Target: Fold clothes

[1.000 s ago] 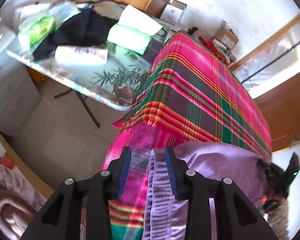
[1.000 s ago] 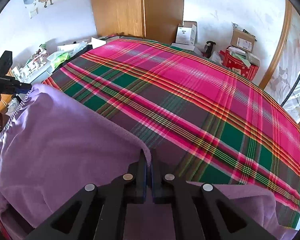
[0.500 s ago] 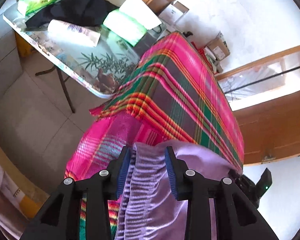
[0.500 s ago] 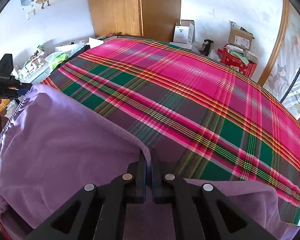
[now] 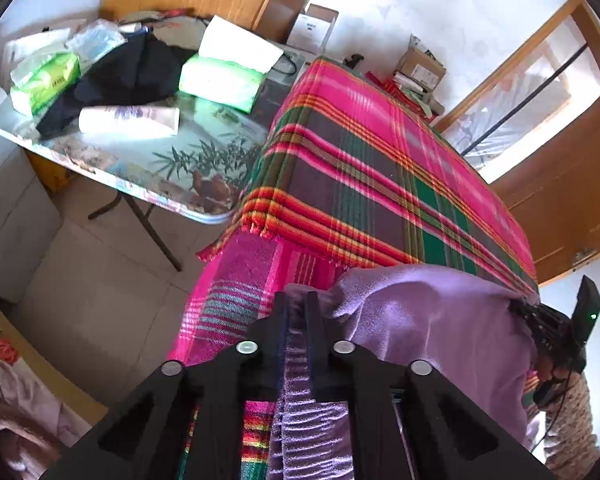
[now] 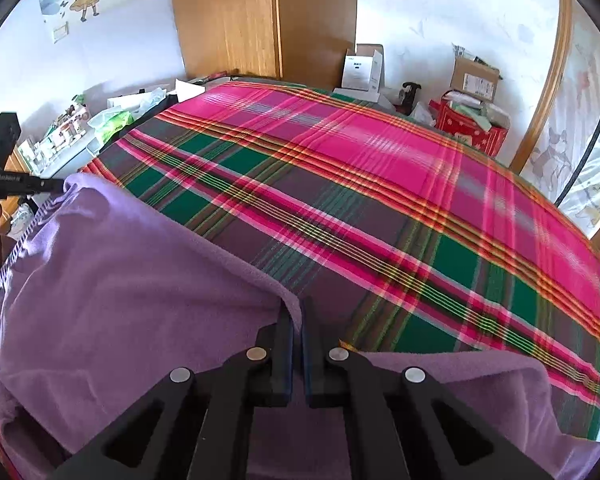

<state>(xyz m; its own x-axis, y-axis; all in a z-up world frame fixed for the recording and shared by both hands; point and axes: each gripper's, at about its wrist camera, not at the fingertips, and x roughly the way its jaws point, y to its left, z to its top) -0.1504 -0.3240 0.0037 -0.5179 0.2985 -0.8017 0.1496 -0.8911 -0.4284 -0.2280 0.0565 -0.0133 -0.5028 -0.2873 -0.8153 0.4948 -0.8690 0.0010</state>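
A purple fleece garment (image 6: 120, 280) lies over the near edge of a bed with a pink, green and grey plaid cover (image 6: 380, 200). My right gripper (image 6: 298, 308) is shut on a fold of the garment's upper edge. In the left wrist view the garment (image 5: 428, 312) hangs off the bed corner. There my left gripper (image 5: 296, 300) is closing its jaws on the ribbed hem, and the pads pinch the fabric. The left gripper (image 6: 4, 184) also shows at the far left of the right wrist view, at the garment's corner. The right gripper (image 5: 580, 320) shows at the right edge of the left wrist view.
A folding table (image 5: 160, 160) beside the bed holds tissue packs, a tube and a black cloth (image 5: 120, 76). Tiled floor (image 5: 80, 280) lies below it. A wooden wardrobe (image 6: 240, 20), cardboard boxes and a red box (image 6: 468, 132) stand past the bed's far side.
The left jaws have closed from wide apart onto the garment's ribbed hem, and the left gripper rolled slightly. The right gripper has kept its grip and place.
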